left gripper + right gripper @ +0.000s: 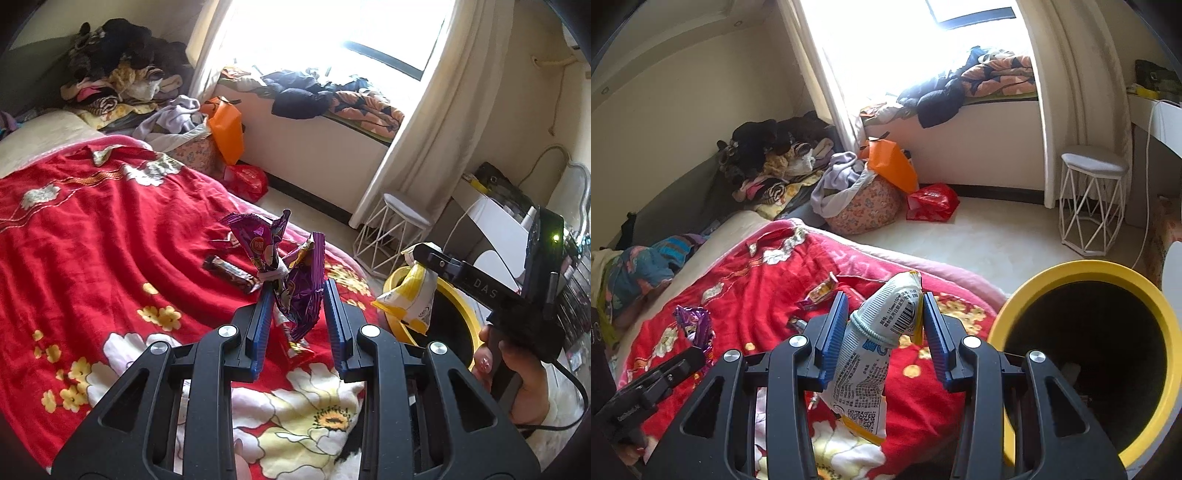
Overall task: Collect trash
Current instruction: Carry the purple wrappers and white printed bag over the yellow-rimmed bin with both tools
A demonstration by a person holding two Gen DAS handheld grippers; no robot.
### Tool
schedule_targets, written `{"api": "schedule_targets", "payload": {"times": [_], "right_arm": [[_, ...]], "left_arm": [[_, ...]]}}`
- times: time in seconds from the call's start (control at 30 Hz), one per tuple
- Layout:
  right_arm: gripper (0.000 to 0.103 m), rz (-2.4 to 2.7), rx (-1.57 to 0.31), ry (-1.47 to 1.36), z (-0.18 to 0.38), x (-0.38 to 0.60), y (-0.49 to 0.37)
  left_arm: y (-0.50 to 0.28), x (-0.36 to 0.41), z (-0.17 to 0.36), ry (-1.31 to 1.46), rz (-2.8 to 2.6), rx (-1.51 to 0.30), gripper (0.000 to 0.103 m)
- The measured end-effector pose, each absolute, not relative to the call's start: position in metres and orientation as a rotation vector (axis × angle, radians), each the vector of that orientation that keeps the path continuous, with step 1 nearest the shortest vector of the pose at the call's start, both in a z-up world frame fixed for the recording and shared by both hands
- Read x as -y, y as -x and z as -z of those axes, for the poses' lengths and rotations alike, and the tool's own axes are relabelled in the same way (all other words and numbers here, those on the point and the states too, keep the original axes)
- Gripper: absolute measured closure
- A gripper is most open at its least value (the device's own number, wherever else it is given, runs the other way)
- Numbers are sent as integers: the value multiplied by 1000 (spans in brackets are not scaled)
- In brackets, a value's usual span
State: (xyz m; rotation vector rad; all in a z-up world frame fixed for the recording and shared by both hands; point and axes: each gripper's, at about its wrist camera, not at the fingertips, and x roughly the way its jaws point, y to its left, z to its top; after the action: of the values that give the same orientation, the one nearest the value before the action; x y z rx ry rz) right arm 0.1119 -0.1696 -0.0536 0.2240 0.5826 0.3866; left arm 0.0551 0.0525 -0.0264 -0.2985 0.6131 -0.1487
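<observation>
Daylight pours through a wide window (975,14) framed by cream curtains (424,122) — clothes heaped along its sill. A bed under a red floral blanket (92,236) fills the foreground; a white wire-frame stool (1091,199) stands on the pale floor (990,240) beside cream walls (683,96).

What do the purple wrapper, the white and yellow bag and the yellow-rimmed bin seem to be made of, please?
Purple wrapper: thin metallised plastic film, judging by its glossy, sharp crinkles. White and yellow bag: printed plastic film, smoother and softly creased. Yellow-rimmed bin: probably moulded plastic, with a smooth, even-coloured rim; painted metal is possible.
</observation>
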Motion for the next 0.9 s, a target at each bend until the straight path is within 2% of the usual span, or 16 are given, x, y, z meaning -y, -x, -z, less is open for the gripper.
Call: {"api": "schedule_targets", "payload": {"times": [0.9], "right_arm": [[64,-168,-501,-263,53,252,-107]], "left_arm": [[-58,21,25,211,289,-638,81]]}}
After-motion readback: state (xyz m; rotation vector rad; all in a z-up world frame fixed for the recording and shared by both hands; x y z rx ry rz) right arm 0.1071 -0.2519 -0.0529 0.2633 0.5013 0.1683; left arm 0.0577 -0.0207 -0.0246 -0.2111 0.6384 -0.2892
